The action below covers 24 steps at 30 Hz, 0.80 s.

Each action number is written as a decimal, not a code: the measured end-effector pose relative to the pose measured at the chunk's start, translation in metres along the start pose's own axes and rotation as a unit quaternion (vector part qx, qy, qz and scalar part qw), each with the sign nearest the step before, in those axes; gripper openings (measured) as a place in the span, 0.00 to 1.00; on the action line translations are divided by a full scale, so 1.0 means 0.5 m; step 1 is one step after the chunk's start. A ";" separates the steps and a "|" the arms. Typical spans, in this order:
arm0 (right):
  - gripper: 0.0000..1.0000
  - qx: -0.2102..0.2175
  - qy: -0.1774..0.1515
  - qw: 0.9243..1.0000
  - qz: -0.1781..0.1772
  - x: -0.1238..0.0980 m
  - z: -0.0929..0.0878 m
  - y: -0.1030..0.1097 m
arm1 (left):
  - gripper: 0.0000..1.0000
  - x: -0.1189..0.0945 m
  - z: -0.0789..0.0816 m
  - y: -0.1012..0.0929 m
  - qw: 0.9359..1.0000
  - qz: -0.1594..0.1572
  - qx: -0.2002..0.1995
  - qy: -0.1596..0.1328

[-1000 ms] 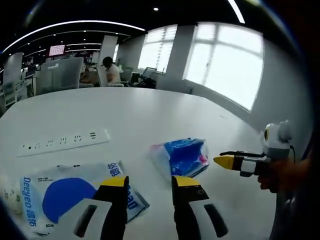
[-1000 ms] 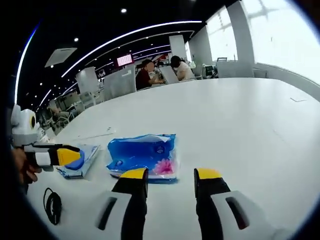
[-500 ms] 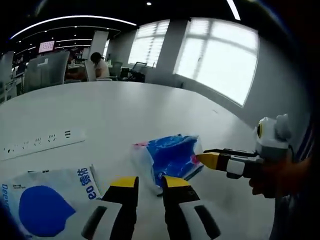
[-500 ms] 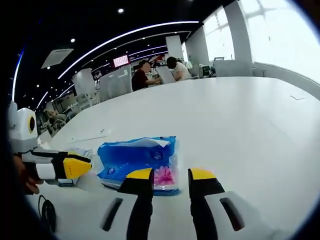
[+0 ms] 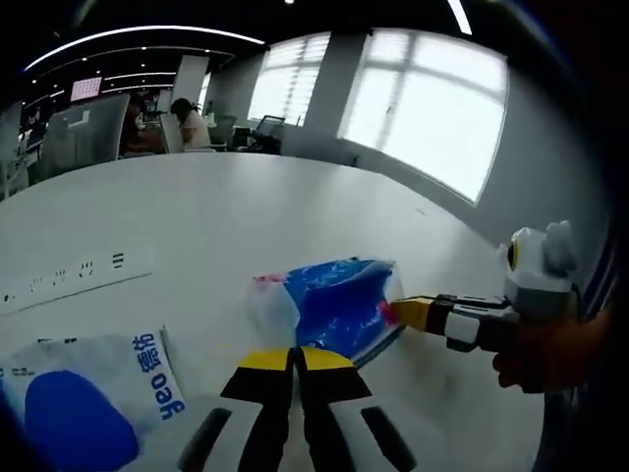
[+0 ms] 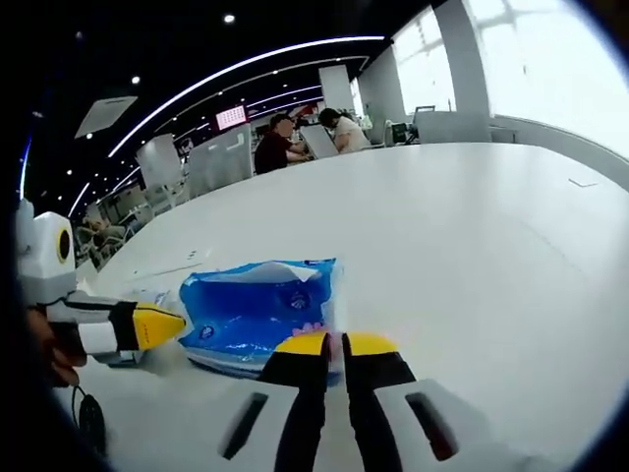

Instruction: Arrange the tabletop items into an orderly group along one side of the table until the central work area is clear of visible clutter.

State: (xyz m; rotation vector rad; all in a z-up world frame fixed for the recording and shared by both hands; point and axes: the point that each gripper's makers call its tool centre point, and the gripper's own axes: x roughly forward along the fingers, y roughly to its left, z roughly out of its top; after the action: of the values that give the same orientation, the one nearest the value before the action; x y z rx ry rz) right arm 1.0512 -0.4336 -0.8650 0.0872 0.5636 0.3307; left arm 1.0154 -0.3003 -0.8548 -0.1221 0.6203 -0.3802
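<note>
My left gripper (image 5: 285,360) pinches one edge of the blue tissue pack (image 5: 339,305); my right gripper (image 6: 332,344) pinches the opposite edge (image 6: 257,313). The pack sits mid-table (image 5: 246,211). A white-and-blue bag (image 5: 88,398) beside it reads "eo" plus Chinese characters. A power strip (image 5: 74,277) lies beyond. Open office, large windows (image 5: 432,108).

Daylight from blown-out windows (image 5: 423,108) glares off the white table (image 6: 472,226); fisheye edges bend and blur.
</note>
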 end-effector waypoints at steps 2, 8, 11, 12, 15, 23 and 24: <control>0.00 0.000 -0.005 1.000 0.002 -0.004 0.006 0.000 | 0.00 0.000 0.000 0.001 1.000 0.000 -0.002 -0.001; 0.00 -0.005 -0.008 1.000 0.013 -0.004 0.006 0.006 | 0.00 -0.016 -0.003 -0.001 1.000 0.001 -0.002 -0.005; 0.00 -0.013 -0.003 1.000 0.025 0.000 0.002 0.020 | 0.00 -0.027 -0.008 0.007 1.000 0.007 0.000 -0.007; 0.00 -0.016 -0.003 0.999 0.029 -0.001 0.002 0.026 | 0.00 -0.030 -0.010 0.011 1.000 0.010 0.004 -0.008; 0.00 -0.025 -0.004 0.999 0.040 0.003 0.004 0.044 | 0.00 -0.046 -0.017 0.024 1.000 0.018 0.000 -0.008; 0.00 -0.042 0.001 0.997 0.065 0.018 0.002 0.084 | 0.00 -0.072 -0.028 0.049 0.999 0.039 -0.008 -0.011; 0.00 -0.045 0.002 0.997 0.067 0.018 -0.001 0.088 | 0.00 -0.074 -0.029 0.051 0.999 0.041 -0.008 -0.011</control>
State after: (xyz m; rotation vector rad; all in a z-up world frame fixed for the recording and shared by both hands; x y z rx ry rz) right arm 1.0458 -0.3888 -0.8624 0.0378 0.5482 0.4871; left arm 0.9872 -0.2625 -0.8523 -0.1152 0.6052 -0.2952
